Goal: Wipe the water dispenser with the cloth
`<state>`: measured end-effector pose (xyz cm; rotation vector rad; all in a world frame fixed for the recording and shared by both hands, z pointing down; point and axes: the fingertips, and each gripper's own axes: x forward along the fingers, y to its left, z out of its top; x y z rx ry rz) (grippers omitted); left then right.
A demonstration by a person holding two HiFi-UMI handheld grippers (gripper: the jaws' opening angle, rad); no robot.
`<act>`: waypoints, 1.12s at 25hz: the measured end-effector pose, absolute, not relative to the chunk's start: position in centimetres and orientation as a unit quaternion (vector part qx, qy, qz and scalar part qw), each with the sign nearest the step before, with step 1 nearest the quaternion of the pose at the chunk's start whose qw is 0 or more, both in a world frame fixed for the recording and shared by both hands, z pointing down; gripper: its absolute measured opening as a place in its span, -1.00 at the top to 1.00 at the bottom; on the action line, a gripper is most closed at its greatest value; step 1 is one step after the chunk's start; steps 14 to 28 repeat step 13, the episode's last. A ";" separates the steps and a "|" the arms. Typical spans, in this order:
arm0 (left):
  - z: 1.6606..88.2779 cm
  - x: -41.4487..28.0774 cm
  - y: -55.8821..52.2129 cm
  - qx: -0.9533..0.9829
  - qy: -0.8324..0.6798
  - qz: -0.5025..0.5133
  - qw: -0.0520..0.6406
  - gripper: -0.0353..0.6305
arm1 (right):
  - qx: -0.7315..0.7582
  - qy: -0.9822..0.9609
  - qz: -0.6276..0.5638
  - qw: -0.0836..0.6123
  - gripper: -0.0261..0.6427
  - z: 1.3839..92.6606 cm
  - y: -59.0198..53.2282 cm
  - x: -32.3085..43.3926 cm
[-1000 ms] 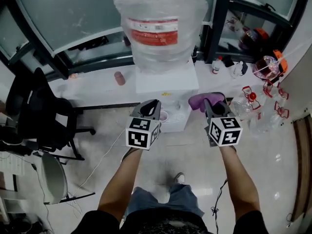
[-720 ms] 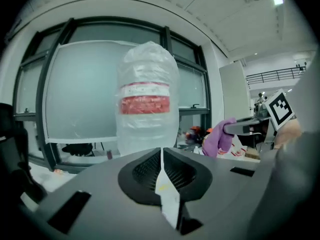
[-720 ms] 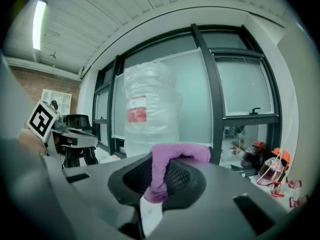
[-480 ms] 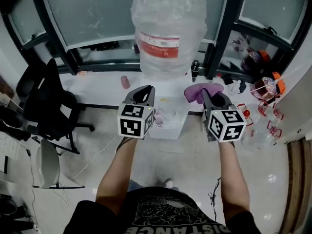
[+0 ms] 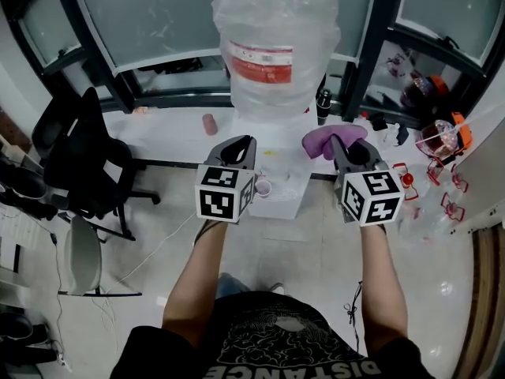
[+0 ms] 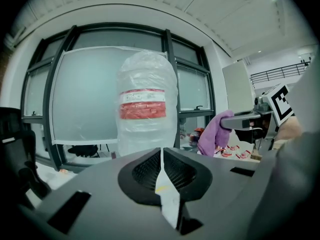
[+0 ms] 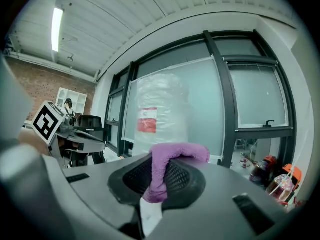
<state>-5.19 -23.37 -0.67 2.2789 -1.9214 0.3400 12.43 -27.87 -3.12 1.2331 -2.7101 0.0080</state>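
Purple cloth [image 7: 177, 153] clamped in right tool [image 5: 339, 144], partly hidden.

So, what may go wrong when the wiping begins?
1. The right gripper pinches only a narrow fold of the cloth; rubbing may pull it out.
2. The bottle stands tall on the dispenser; a hard push may rock it, and its plastic wrap may catch the cloth.
3. A small pink cup sits at the dispenser's front; a low sweep may knock it off.
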 end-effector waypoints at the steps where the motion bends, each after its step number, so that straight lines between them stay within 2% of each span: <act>1: -0.6 -5.2 -23.4 0.756 -0.640 0.113 0.072 0.78 | 0.414 -0.907 0.004 0.082 0.78 -3.0 -28.0 12.6; 28: -0.7 -4.0 -24.2 0.758 -0.638 0.123 0.065 0.78 | 0.416 -0.906 0.014 0.076 0.78 -2.0 -29.0 13.5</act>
